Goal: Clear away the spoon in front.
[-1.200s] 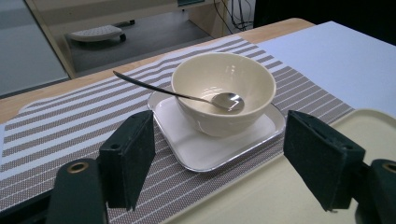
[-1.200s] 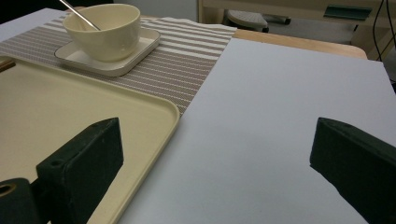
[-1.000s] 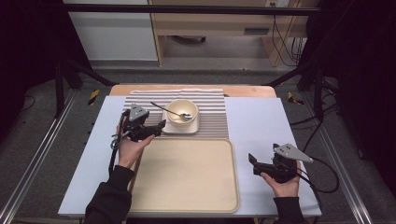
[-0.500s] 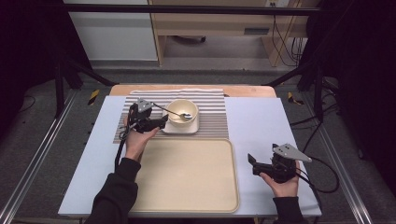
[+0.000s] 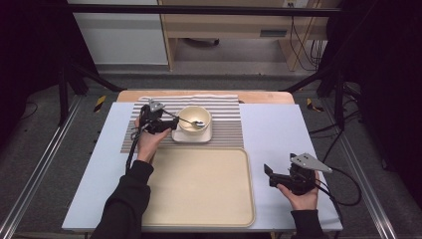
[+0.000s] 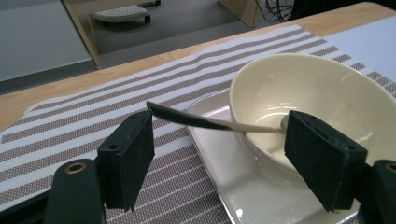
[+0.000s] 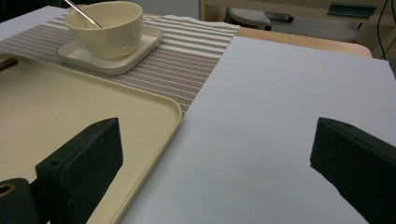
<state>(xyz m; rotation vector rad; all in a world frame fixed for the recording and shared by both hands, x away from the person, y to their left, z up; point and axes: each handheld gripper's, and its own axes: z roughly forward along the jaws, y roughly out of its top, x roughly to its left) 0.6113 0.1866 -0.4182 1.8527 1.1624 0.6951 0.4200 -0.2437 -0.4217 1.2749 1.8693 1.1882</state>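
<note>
A cream bowl stands on a square white saucer on a striped placemat. A metal spoon rests in the bowl, its handle sticking out over the rim to the left. My left gripper is open, with its jaws on either side of the spoon handle and not touching it. My right gripper is open above the pale blue table cover, right of the tray, with nothing between its jaws.
A large cream tray lies in front of the placemat with nothing on it. The pale blue cover spreads over the table; a wooden edge shows at the back. Dark stands flank both sides.
My left gripper has moved forward and right, from the placemat's left part up to the spoon handle by the bowl. The right gripper has stayed where it was.
</note>
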